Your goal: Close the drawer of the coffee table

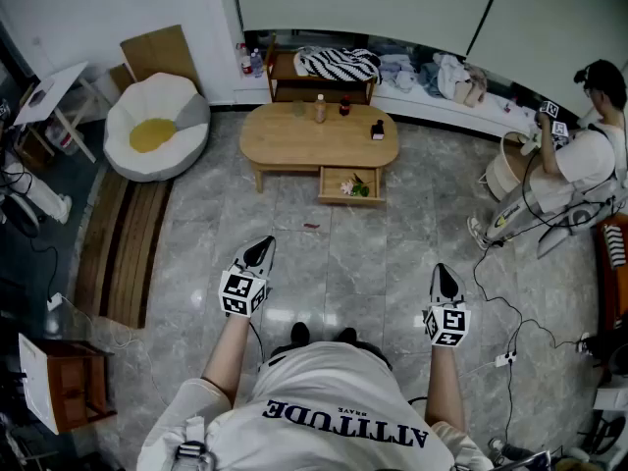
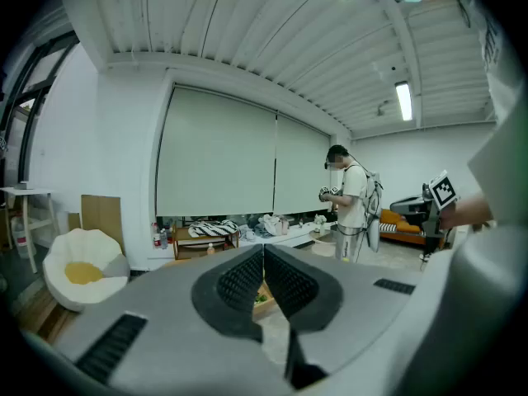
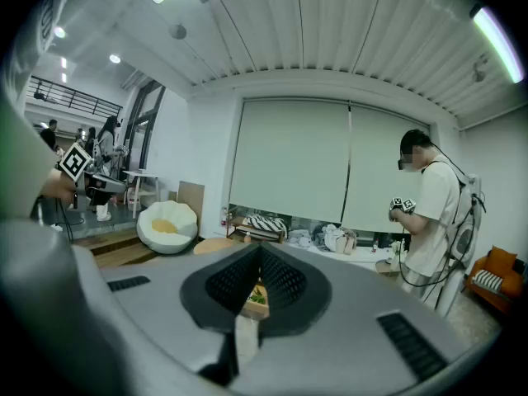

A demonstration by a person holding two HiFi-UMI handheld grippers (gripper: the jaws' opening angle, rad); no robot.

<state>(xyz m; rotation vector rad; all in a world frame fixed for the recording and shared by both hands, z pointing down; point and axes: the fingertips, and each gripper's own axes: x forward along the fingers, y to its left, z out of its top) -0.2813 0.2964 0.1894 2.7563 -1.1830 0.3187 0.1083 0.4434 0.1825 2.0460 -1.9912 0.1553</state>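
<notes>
An oval wooden coffee table [image 1: 294, 137] stands on the marble floor ahead of me. Its drawer [image 1: 350, 185] hangs pulled out at the front right, with flowers and green leaves inside. My left gripper [image 1: 261, 251] and right gripper [image 1: 444, 281] are both shut and empty, held well short of the table, pointing toward it. In the left gripper view the shut jaws [image 2: 264, 258] cover most of the table; a sliver of the drawer [image 2: 262, 299] shows between them. The right gripper view shows its tips [image 3: 260, 258] together, with the drawer [image 3: 255, 302] seen just below them.
A bottle [image 1: 320, 109] and small items stand on the table top. A white and yellow cushion seat [image 1: 155, 126] lies at the left, a low shelf [image 1: 322, 75] behind the table. A person [image 1: 574, 160] with grippers stands at the right, cables [image 1: 500, 307] trailing over the floor.
</notes>
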